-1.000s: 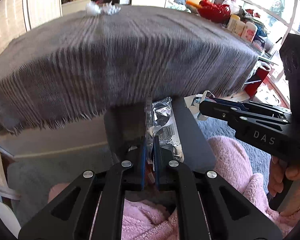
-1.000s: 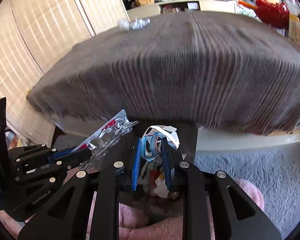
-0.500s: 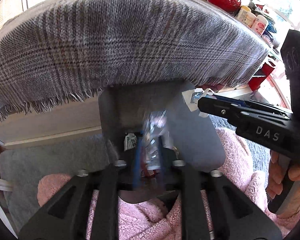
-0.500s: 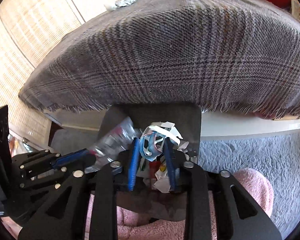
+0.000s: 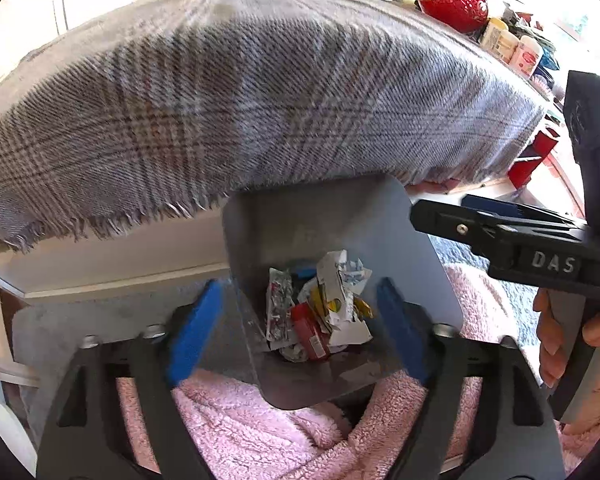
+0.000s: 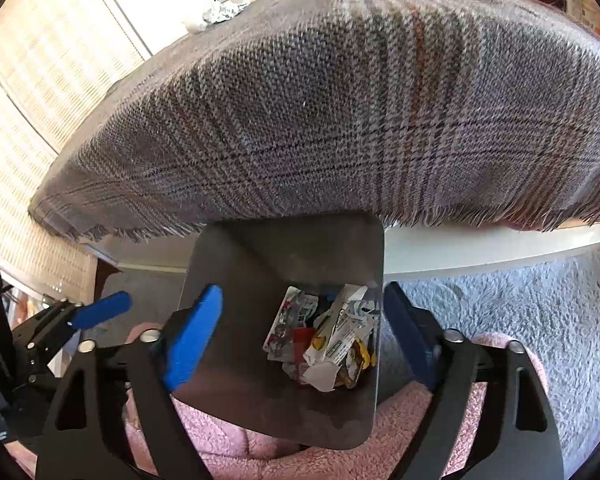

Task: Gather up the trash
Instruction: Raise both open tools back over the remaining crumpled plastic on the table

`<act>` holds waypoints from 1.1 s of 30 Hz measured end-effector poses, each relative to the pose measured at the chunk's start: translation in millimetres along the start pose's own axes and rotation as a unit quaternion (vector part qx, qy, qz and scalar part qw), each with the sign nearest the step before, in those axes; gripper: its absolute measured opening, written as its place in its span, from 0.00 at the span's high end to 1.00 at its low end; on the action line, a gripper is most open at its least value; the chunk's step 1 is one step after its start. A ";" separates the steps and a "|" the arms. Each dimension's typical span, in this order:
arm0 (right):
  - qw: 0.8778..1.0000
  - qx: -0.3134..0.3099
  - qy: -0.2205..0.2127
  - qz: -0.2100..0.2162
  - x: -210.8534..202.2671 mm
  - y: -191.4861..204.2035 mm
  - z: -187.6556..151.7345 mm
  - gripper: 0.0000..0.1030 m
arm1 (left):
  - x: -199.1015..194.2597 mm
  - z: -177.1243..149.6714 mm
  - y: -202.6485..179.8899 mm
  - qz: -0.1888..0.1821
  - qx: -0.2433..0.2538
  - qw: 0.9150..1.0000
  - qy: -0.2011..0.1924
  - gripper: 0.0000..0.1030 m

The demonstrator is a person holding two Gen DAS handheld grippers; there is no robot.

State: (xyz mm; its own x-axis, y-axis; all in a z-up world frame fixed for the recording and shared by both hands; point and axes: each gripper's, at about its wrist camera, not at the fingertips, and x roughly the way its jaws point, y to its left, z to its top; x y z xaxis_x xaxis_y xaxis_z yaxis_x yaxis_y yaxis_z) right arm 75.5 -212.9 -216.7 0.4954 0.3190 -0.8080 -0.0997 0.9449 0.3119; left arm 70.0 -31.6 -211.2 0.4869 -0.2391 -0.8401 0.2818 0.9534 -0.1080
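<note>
Plaid cloth (image 5: 260,92) overhanging grey bin (image 5: 432,280), trash (image 5: 320,304) inside, both tongs released.

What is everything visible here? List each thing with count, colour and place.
bin: one, grey metal, on the floor below the table edge, under both claws.
trash pile: several crumpled wrappers and paper scraps, white, red, yellow and silver, at the bottom of the bin.
tablecloth: one, grey plaid with a fringed edge, draped over the table.
crumpled foil: one silvery clump, at the far edge of the tablecloth.
red bowl: one, beyond the table at upper right.
bottles: a few, pale, beside the red bowl.
carpet: grey, on the floor.
pink fleece: below the claws.
left claw: black with blue pads, open above the bin.
right claw: same colours, open above the bin.
</note>
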 end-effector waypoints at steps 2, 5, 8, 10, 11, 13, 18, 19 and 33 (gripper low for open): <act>1.000 -0.008 -0.004 -0.009 -3.2 2.5 3.7 0.06 | -4.5 3.3 1.5 0.007 0.002 1.000 -0.006 0.08; 1.000 -0.018 -0.017 -0.016 -11.6 7.3 12.7 0.03 | -10.9 8.1 10.7 0.018 -0.001 1.000 -0.011 0.08; 0.999 -0.026 -0.032 -0.012 -22.5 10.3 25.9 0.03 | -20.0 13.9 21.5 0.026 -0.012 0.999 -0.018 0.08; 0.998 -0.034 -0.048 -0.012 -32.4 14.5 37.9 0.03 | -28.6 19.1 29.1 0.031 -0.015 0.999 -0.028 0.08; 0.998 -0.038 -0.057 -0.012 -37.3 17.0 44.7 0.03 | -32.2 22.3 32.8 0.034 -0.014 0.999 -0.033 0.08; 0.996 -0.043 -0.077 -0.009 -46.7 21.6 60.3 0.03 | -42.5 32.6 40.8 0.048 -0.012 0.998 -0.048 0.08; 0.993 -0.049 -0.108 -0.002 -57.1 34.2 101.4 0.03 | -60.9 64.5 62.8 0.066 -0.019 0.995 -0.078 0.08; 0.992 -0.053 -0.112 -0.005 -57.2 37.6 109.5 0.03 | -63.5 71.4 67.3 0.067 -0.024 0.994 -0.081 0.08; 0.989 -0.089 -0.113 -0.020 -23.7 71.1 205.6 0.03 | -46.8 164.9 101.1 0.109 -0.016 0.989 -0.095 0.08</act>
State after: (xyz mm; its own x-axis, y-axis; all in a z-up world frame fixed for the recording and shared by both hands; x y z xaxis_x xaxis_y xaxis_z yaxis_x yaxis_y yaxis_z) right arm 234.1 -168.5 -72.6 0.6797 0.2753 -0.6799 -0.2167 0.9609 0.1725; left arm 212.0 45.6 -95.1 0.6811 -0.0552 -0.7301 0.1286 0.9907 0.0451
